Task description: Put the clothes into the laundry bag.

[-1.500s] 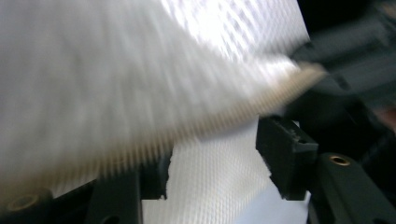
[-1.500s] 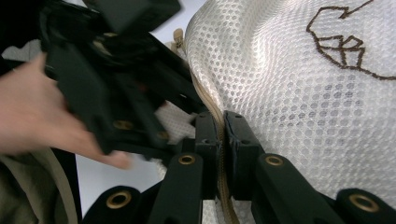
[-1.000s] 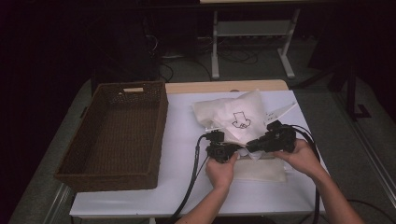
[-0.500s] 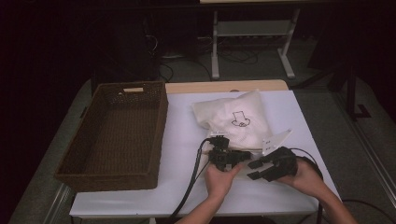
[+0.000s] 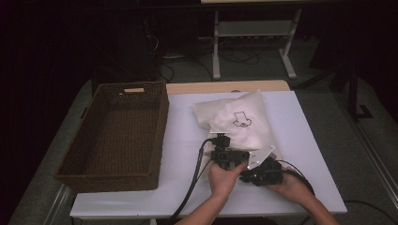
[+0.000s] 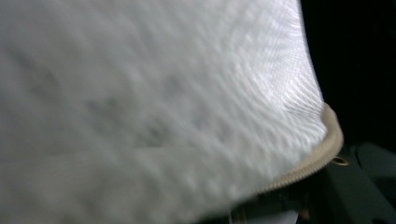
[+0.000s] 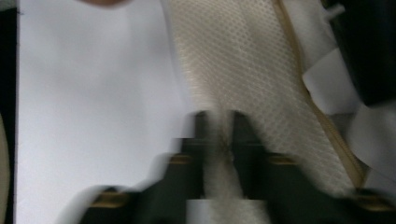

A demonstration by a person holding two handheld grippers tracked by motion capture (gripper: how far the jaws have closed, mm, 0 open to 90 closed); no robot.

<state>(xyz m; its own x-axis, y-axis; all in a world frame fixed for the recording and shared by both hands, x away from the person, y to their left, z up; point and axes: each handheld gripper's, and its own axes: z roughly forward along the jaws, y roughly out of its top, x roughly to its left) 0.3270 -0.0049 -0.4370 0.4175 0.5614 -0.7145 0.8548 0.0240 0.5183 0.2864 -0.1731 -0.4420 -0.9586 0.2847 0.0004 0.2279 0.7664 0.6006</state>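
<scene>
The white surface [image 5: 300,140] carries everything here. Well off to the left of both hand-held grippers sits a dark wicker basket [image 5: 155,136], empty. Just beyond the grippers lies the white mesh pouch [image 5: 234,124], puffy, with a small black drawing on its face and a beige zipper [image 6: 322,154] along its near edge.

The left hand-held gripper [image 5: 226,152] sits at the pouch's near edge; its own view has the mesh pressed right against the lens, and I cannot tell whether its jaws grip the cloth. Its jaws have just been opening. The right hand-held gripper [image 7: 218,135], close beside it, has just closed and is pinching a fold of the mesh fabric [image 7: 233,60] between narrow jaws.

The pouch looks light, soft and floppy, so it will likely sag and drape when lifted. Taking it by the hemmed zipper edge, at two points apart, seems the firmest hold.
</scene>
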